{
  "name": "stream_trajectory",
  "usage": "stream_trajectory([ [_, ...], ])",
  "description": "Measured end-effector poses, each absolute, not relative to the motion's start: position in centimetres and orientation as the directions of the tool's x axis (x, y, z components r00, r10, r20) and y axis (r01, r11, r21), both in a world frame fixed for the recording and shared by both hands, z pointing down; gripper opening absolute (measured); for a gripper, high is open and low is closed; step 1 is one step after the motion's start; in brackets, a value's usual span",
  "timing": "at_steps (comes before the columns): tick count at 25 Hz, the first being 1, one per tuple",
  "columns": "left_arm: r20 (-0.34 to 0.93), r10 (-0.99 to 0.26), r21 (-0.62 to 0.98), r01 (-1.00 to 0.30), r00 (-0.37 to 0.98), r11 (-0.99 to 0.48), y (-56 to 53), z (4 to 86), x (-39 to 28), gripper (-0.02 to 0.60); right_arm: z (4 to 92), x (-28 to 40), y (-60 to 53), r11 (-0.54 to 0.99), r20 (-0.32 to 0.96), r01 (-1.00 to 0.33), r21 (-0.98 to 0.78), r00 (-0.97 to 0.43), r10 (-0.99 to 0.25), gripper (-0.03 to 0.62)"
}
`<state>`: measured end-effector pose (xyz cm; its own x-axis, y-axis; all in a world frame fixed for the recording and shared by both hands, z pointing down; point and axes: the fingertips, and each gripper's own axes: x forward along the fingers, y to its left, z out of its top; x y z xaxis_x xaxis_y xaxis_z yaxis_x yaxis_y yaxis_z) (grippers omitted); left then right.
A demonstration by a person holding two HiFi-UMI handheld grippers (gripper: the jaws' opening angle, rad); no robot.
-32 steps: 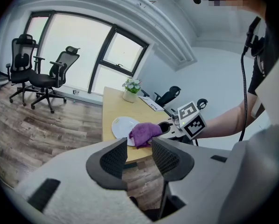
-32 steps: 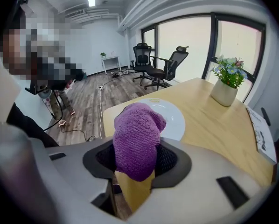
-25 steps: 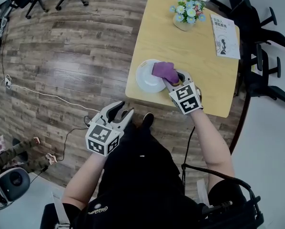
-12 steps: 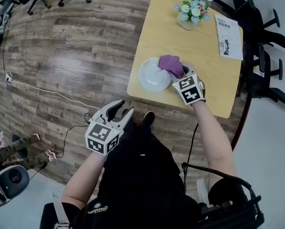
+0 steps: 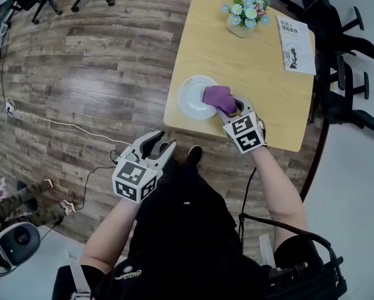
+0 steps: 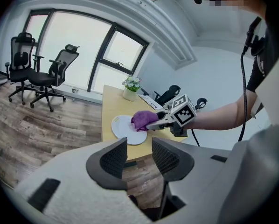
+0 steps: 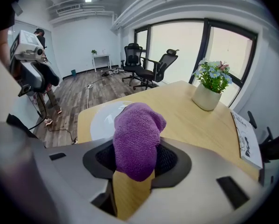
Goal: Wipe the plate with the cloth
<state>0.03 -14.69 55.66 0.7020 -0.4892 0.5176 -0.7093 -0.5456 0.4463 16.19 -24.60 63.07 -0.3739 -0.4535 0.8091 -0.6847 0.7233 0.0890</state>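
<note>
A white plate (image 5: 192, 97) sits near the front left corner of the wooden table (image 5: 237, 61). My right gripper (image 5: 226, 107) is shut on a purple cloth (image 5: 219, 96), which lies bunched over the plate's right side. In the right gripper view the cloth (image 7: 136, 141) fills the gap between the jaws, with the plate (image 7: 102, 118) just beyond it. My left gripper (image 5: 157, 146) hangs off the table over the floor, open and empty. Its view shows its jaws (image 6: 139, 149) apart, with the plate (image 6: 122, 128) and cloth (image 6: 142, 120) far ahead.
A pot of flowers (image 5: 243, 14) stands at the table's far edge and a booklet (image 5: 294, 45) lies at its far right. Black office chairs (image 5: 346, 74) crowd the right side. A white cable (image 5: 49, 124) runs across the wood floor on the left.
The right gripper pushed the cloth toward the plate's far right rim, then drew it back toward the near side. The left gripper kept still.
</note>
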Motion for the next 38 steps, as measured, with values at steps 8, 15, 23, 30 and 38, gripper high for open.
stream_trajectory([
  [8,0.517,-0.484,0.449,-0.705,0.706,-0.549,-14.5,55.7,0.0,0.166,64.4,15.7,-19.2,0.732,0.831,-0.681,0.015,-0.399,-0.389,0.17],
  [15,0.513,-0.49,0.446,-0.707,0.704,-0.549,-14.2,55.5,-0.1,0.167,62.8,15.9,-20.9,0.694,0.802,-0.72,0.021,-0.403,-0.442,0.17],
  [23,0.514,-0.507,0.438,-0.72,0.692,-0.539,-14.2,55.2,-0.4,0.166,60.7,15.6,-24.6,0.674,0.76,-0.737,0.05,-0.41,-0.504,0.17],
  [30,0.499,-0.531,0.41,-0.726,0.685,-0.552,-14.8,53.4,-0.9,0.167,58.0,15.7,-24.5,0.627,0.716,-0.778,0.025,-0.424,-0.555,0.17],
  [38,0.422,-0.588,0.34,-0.721,0.69,-0.603,-17.0,47.8,0.0,0.166,51.4,15.3,-23.1,0.594,0.616,-0.804,0.016,-0.46,-0.64,0.17],
])
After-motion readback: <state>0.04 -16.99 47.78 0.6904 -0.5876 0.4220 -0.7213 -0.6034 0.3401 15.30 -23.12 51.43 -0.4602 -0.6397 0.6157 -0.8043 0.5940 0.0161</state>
